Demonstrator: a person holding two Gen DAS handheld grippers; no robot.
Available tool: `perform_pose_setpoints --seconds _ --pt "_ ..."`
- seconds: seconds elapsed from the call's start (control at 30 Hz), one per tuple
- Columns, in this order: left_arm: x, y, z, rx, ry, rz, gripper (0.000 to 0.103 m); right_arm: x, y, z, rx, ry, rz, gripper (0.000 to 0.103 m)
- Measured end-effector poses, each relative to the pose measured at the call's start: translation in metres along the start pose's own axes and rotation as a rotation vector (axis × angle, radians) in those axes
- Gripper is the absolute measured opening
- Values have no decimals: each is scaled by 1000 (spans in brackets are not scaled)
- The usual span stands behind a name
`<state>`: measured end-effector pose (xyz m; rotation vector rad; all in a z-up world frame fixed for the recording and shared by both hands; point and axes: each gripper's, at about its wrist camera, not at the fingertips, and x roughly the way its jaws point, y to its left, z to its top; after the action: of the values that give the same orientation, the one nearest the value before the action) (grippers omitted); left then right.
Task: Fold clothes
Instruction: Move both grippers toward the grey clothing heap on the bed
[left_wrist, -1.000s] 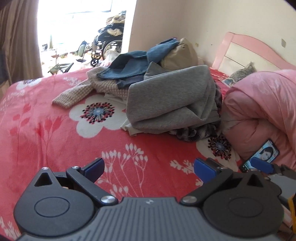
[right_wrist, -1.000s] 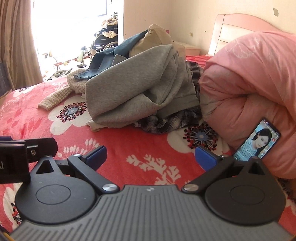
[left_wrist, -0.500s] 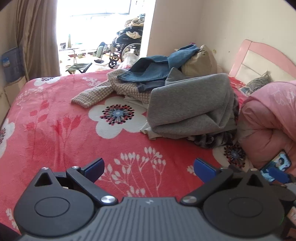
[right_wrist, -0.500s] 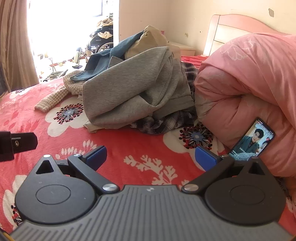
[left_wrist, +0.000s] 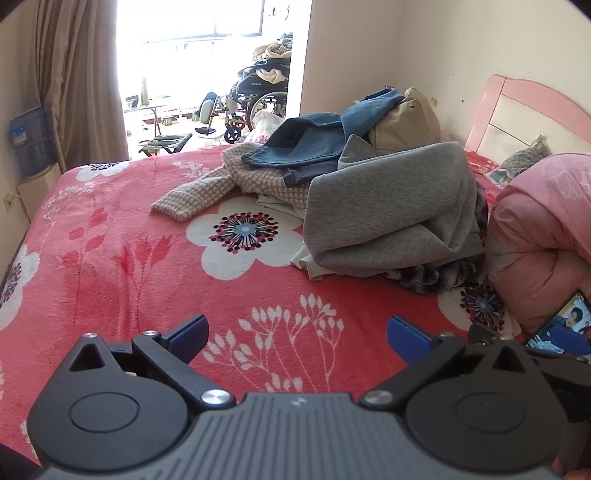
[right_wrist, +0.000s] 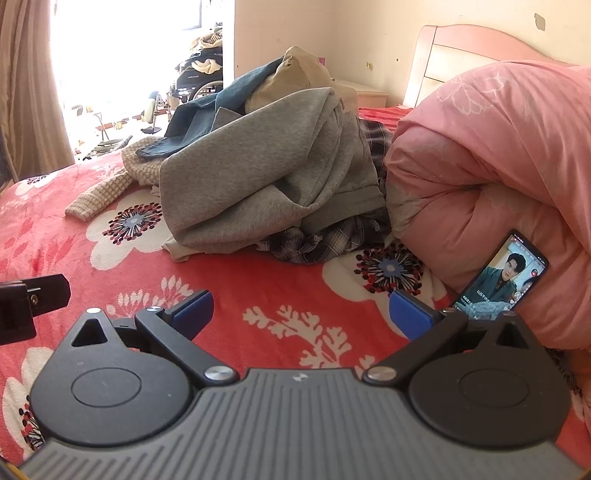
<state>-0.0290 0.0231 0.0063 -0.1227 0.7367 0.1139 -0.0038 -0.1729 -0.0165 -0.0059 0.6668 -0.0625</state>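
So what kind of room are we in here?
Most likely a lived-in bedroom at home: a bed with a red floral blanket, a pink headboard and a rolled pink duvet, with a heap of unfolded clothes on top.

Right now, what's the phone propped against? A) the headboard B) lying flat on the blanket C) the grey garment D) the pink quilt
D: the phone stands tilted with its lit screen facing out, its back leaning on the rolled pink quilt, apart from the grey garment on the pile.
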Motion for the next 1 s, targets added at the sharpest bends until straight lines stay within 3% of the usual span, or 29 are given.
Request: perform_pose_setpoints --seconds 1.0 --pt "25 8 4 -2 19 -20 103 23 4 -2 -19 22 -21 102"
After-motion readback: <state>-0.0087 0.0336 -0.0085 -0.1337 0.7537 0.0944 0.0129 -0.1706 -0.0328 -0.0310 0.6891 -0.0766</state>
